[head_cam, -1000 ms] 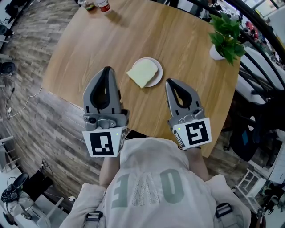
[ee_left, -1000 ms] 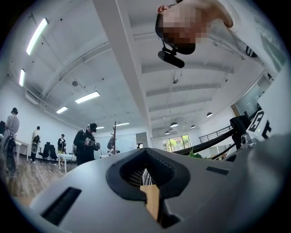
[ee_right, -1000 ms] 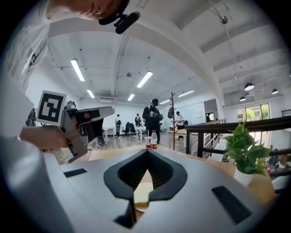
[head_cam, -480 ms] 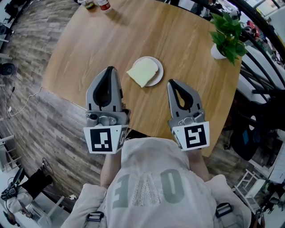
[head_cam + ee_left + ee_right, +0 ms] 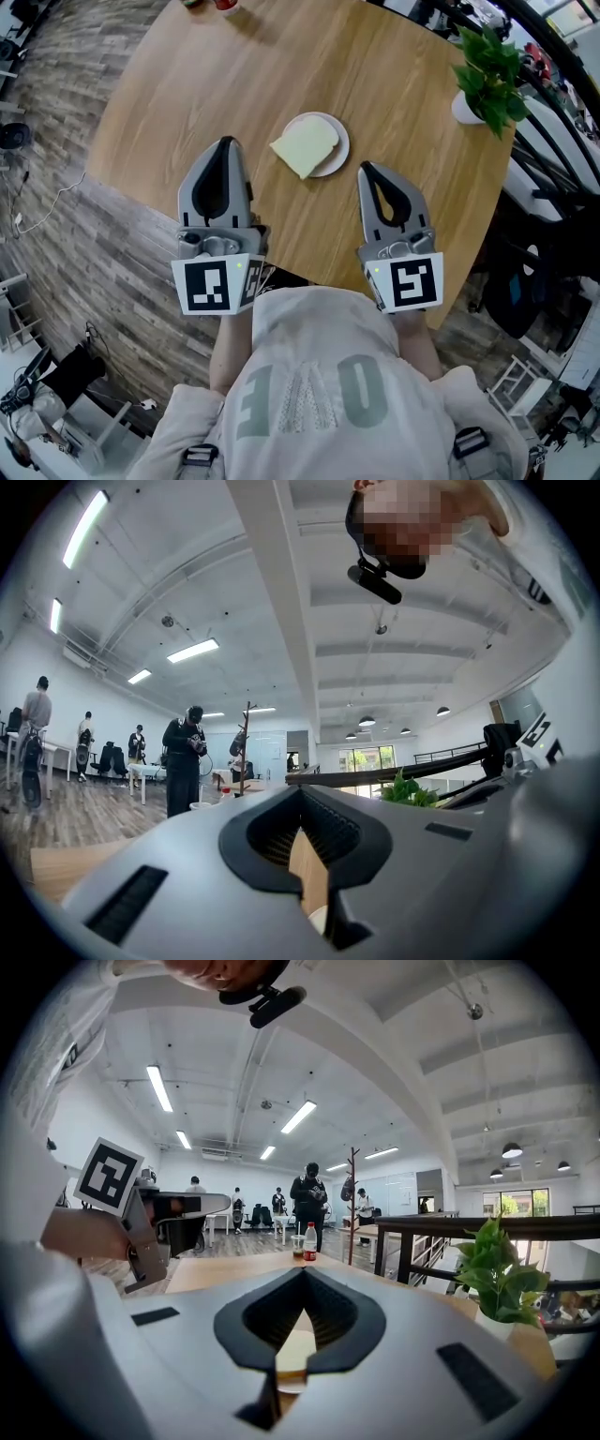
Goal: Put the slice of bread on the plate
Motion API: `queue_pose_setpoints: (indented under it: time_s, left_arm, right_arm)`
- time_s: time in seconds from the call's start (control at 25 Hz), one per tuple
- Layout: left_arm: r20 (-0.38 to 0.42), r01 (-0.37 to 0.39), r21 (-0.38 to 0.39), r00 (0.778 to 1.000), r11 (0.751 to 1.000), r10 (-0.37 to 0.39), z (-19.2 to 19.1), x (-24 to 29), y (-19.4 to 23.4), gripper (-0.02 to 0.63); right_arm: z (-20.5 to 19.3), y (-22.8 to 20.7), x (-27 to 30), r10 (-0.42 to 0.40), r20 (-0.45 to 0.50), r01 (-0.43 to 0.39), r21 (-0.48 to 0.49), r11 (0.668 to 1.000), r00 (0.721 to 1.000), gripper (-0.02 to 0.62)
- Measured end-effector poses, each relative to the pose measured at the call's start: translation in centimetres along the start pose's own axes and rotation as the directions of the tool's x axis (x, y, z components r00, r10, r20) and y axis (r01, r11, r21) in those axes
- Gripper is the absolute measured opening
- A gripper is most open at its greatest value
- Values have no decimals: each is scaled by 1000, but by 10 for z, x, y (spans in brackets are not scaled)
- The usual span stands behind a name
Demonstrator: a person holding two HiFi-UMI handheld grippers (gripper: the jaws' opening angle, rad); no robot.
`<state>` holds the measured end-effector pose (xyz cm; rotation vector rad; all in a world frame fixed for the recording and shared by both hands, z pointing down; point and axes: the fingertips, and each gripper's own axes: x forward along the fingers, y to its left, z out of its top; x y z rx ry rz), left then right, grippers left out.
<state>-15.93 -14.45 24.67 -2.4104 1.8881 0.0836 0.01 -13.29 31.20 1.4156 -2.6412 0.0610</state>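
A pale slice of bread point(image 5: 304, 148) lies on a small white plate point(image 5: 340, 137) in the middle of the round wooden table point(image 5: 281, 66), with its near-left corner overhanging the rim. My left gripper point(image 5: 225, 143) is held near the table's front edge, left of the plate, shut and with nothing in it. My right gripper point(image 5: 365, 169) is just right of the plate and nearer me, also shut and empty. Neither touches the bread. Wood and a bit of the plate point(image 5: 320, 919) show through the left gripper's point(image 5: 300, 792) closed jaws. Through the right gripper's point(image 5: 302, 1272) jaws the bread point(image 5: 289, 1349) shows ahead.
A potted green plant point(image 5: 487, 75) stands at the table's far right edge. A red-capped bottle point(image 5: 309, 1240) and a cup point(image 5: 297, 1244) stand at the far edge. Chairs and railings crowd the right side. People stand far off in the room.
My left gripper has sunk a little and drawn slightly toward me. The right gripper, bread and plate stay where they were.
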Motion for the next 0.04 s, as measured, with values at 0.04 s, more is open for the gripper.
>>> queue_pose_setpoints:
  time_s: [0.04]
  left_arm:
    - [-4, -1, 0, 1000, 1000, 1, -1, 1, 2, 8]
  right_arm:
    - [-1, 0, 1, -2, -3, 2, 0, 1000, 1000, 11]
